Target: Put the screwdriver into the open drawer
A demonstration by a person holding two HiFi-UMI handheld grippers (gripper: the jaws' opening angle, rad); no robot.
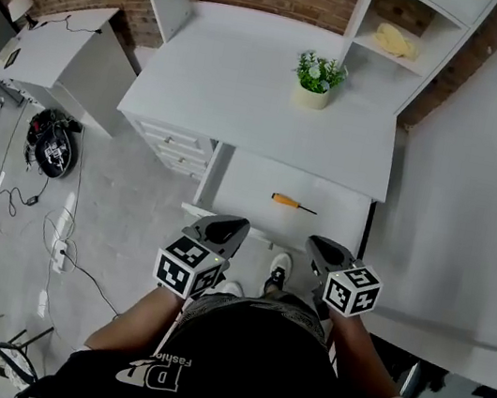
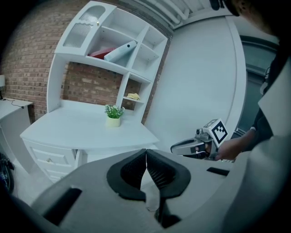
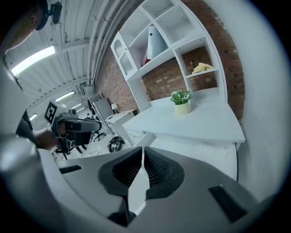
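Observation:
The screwdriver (image 1: 292, 203), with an orange handle and a dark shaft, lies flat inside the open white drawer (image 1: 250, 189) under the desk top. It is out of sight in both gripper views. My left gripper (image 1: 227, 229) (image 2: 146, 152) hangs just short of the drawer's front edge at the left, jaws shut with nothing between them. My right gripper (image 1: 323, 250) (image 3: 142, 150) is level with it at the right, also shut and empty. Each gripper shows in the other's view: the right gripper (image 2: 200, 144) and the left gripper (image 3: 72, 125).
A small potted plant (image 1: 314, 81) stands on the white desk (image 1: 249, 89). A yellow cloth (image 1: 393, 41) lies on a shelf at the back right. Closed drawers (image 1: 174, 144) sit left of the open one. Cables and gear (image 1: 53, 145) litter the floor at the left.

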